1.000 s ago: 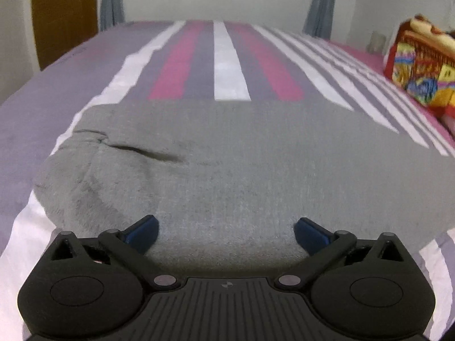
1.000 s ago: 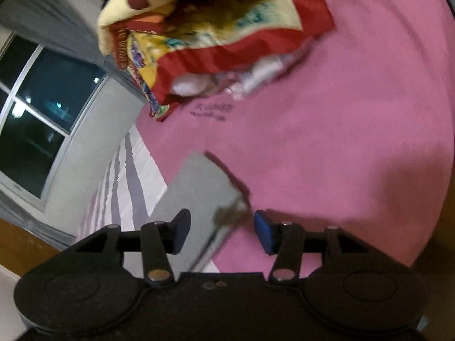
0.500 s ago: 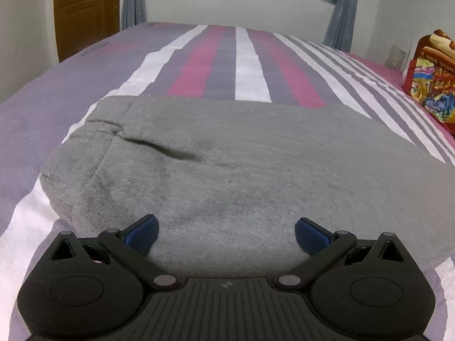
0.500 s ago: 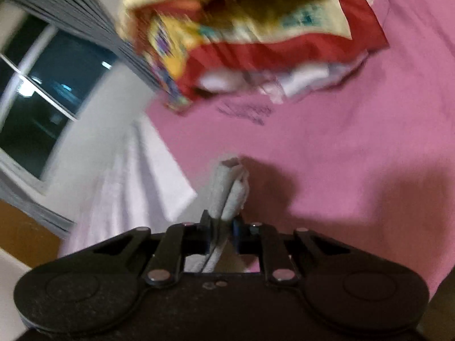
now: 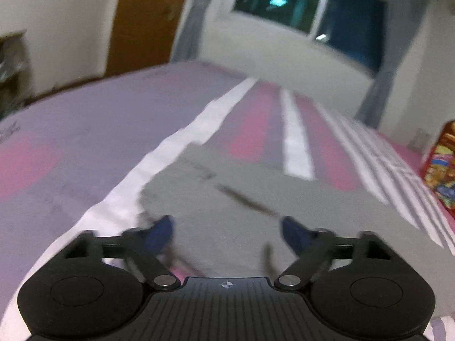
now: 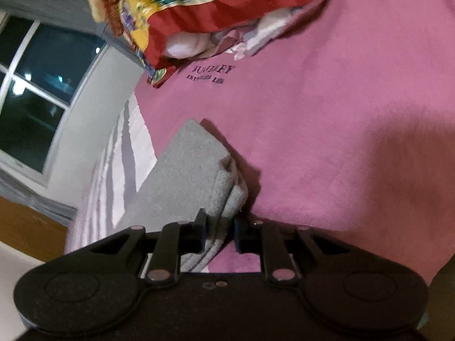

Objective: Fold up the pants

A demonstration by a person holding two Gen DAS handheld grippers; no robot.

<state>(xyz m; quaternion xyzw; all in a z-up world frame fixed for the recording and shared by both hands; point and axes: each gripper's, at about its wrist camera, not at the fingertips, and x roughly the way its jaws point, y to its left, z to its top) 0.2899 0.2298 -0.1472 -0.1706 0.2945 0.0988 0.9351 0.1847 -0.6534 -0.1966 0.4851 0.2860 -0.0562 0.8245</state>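
Observation:
The grey pants (image 5: 256, 199) lie flat across the striped bedspread in the left wrist view, with a dark crease near the middle. My left gripper (image 5: 227, 231) is open over their near edge, the fabric lying between its blue pads; the view is blurred. In the right wrist view, my right gripper (image 6: 217, 234) is shut on the folded end of the grey pants (image 6: 193, 170), which sticks out past the fingers over the pink sheet.
A colourful red and yellow blanket pile (image 6: 216, 8) lies on the pink sheet (image 6: 341, 113) beyond the right gripper; it also shows at the right edge of the left wrist view (image 5: 440, 170). A window (image 5: 307, 8), curtains and a wooden door (image 5: 142, 20) stand behind the bed.
My right gripper closed on the pants' end and has lifted it slightly. My left gripper has tilted upward and shifted, so more of the room and window shows; its jaws narrowed a little.

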